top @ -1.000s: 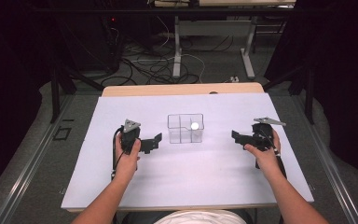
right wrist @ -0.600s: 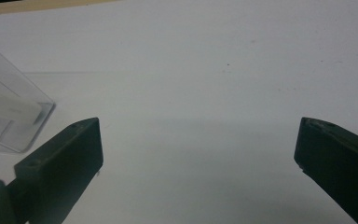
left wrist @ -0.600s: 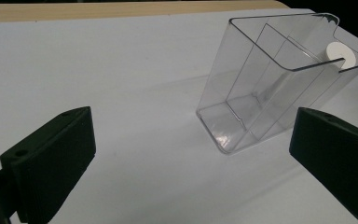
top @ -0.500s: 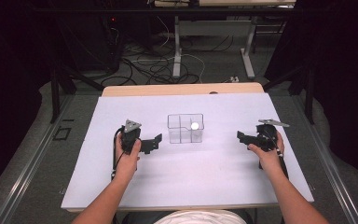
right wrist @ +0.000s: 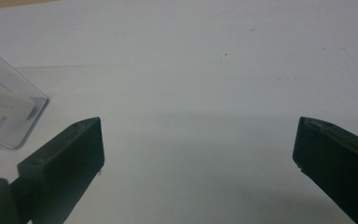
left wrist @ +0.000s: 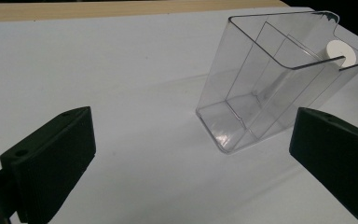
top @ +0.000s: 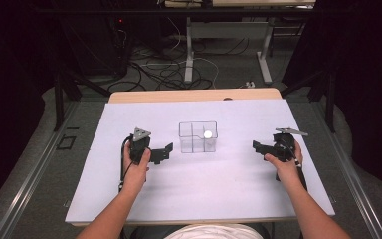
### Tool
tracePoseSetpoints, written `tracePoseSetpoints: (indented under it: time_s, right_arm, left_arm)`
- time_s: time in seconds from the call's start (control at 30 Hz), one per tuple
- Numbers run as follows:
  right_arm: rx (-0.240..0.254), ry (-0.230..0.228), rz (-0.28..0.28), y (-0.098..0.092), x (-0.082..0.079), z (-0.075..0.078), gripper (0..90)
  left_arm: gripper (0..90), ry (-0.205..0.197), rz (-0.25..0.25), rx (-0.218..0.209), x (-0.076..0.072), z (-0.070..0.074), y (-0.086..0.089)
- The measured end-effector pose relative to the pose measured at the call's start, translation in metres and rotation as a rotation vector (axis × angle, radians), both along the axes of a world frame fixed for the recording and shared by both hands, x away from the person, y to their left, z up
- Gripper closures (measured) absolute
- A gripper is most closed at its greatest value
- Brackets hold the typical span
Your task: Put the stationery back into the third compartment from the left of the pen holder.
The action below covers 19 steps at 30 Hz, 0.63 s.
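- A clear plastic box (top: pixel 198 137) is standing upright near the middle of the white worktop (top: pixel 199 194), split by an inner wall into two compartments, with a small white disc (top: pixel 208 134) sitting at its right-hand compartment; whether the disc is lying inside or resting near the rim is hard to tell.
- The box is looking light, stiff and thin-walled, so it is likely sliding or tipping easily under a sideways nudge, and its smooth, glossy walls are probably slippery between hard pads.
- A sensible hold is appearing to be across one upright wall or the inner divider near the rim, pinched gently; squeezing the whole body risks flexing or cracking it.
- The disc (left wrist: pixel 340 54) is looking small, flat and very light, so an edge pinch from above is seeming the safest way to take it.
- The left gripper (top: pixel 162 152) is resting just left of the box, apart from it, its fingers (left wrist: pixel 51 161) spread wide and holding nothing; in the left gripper view the box (left wrist: pixel 275 84) is lying ahead and toward the right finger.
- The right gripper (top: pixel 259 147) is sitting well apart to the box's right, fingers (right wrist: pixel 63 165) spread and empty, with one box corner (right wrist: pixel 4 112) showing off to the left of them.
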State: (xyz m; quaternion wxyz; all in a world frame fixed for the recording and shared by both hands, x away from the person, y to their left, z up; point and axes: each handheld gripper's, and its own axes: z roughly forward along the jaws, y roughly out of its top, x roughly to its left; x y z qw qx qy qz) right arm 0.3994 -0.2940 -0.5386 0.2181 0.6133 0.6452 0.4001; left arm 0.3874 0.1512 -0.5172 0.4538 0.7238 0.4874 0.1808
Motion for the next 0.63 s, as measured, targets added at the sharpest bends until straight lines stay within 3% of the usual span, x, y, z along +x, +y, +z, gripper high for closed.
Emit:
tracePoseSetpoints:
  time_s: [0.3, 0.63]
  right_arm:
    - [0.004, 0.014, 0.011, 0.0027, 0.0019, -0.0049, 1.9]
    - [0.001, 0.015, 0.009, 0.0043, 0.0005, -0.0037, 2.2]
  left_arm:
    - [0.4, 0.019, 0.005, 0.009, 0.0024, -0.003, 0.0002]
    - [0.4, 0.013, -0.005, 0.013, 0.0015, -0.0027, -0.0001]
